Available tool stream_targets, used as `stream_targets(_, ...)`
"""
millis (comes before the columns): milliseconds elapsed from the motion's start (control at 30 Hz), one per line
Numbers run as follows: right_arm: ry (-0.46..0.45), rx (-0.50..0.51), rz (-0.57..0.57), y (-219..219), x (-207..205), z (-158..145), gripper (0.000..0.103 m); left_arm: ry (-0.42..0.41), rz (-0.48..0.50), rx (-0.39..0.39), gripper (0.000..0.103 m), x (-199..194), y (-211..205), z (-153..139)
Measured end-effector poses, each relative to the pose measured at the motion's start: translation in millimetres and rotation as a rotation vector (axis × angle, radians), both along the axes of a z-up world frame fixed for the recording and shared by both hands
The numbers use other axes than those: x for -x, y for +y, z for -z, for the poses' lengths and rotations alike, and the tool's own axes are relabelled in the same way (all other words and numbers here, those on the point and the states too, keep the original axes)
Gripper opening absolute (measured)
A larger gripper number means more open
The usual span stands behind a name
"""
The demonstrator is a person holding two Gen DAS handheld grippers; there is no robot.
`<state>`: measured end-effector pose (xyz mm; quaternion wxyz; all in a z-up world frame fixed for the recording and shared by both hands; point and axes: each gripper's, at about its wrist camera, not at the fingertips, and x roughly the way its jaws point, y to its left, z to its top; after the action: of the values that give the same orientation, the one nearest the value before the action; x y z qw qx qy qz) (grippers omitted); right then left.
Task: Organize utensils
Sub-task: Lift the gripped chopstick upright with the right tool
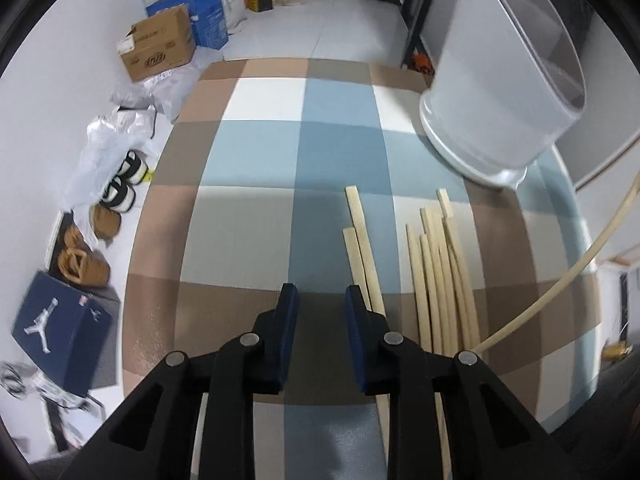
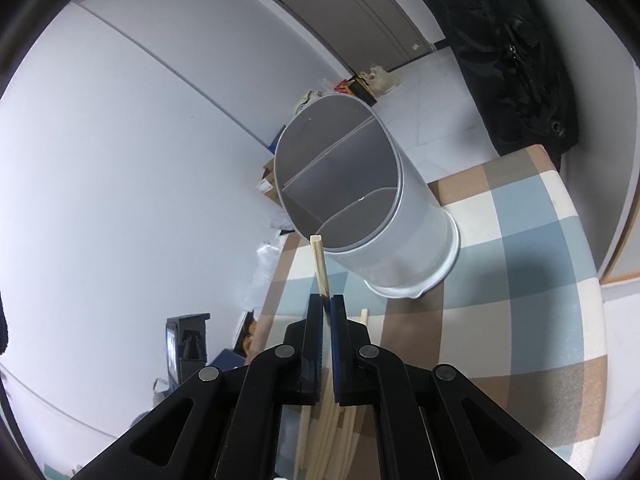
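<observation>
Several pale wooden chopsticks (image 1: 440,276) lie in a loose pile on the checked tablecloth (image 1: 248,216), with two more chopsticks (image 1: 362,252) apart to their left. My left gripper (image 1: 322,298) is open and empty, low over the cloth beside those two. A grey divided utensil holder (image 2: 352,192) stands at the table's far side; it also shows in the left wrist view (image 1: 504,92). My right gripper (image 2: 330,304) is shut on a chopstick (image 2: 319,264), whose tip reaches the holder's near rim. The same chopstick (image 1: 560,280) shows raised at the right in the left wrist view.
The table edge (image 1: 160,184) drops off to the left. On the floor lie cardboard boxes (image 1: 158,46), plastic bags (image 1: 108,148), shoes (image 1: 80,264) and a blue shoebox (image 1: 60,328). A dark bag (image 2: 512,52) hangs beyond the table.
</observation>
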<state>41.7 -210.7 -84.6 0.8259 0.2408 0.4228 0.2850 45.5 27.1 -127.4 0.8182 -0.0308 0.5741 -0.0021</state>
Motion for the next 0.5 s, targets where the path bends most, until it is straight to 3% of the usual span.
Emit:
stream_targets(100,0.004,-0.001,0.005,-1,-1,0,0.003,0.001,0.001,0.004,0.019,0,-1,1)
stream_targets(333,0.003,-0.003,0.002,0,-1,-1,0.003,-0.016,-0.035,0.111,0.019,0,13,-8)
stream_targets(500,0.012,-0.011,0.004,-1,-2,1,0.003,0.018,-0.011,0.106,0.019,-3,5,1)
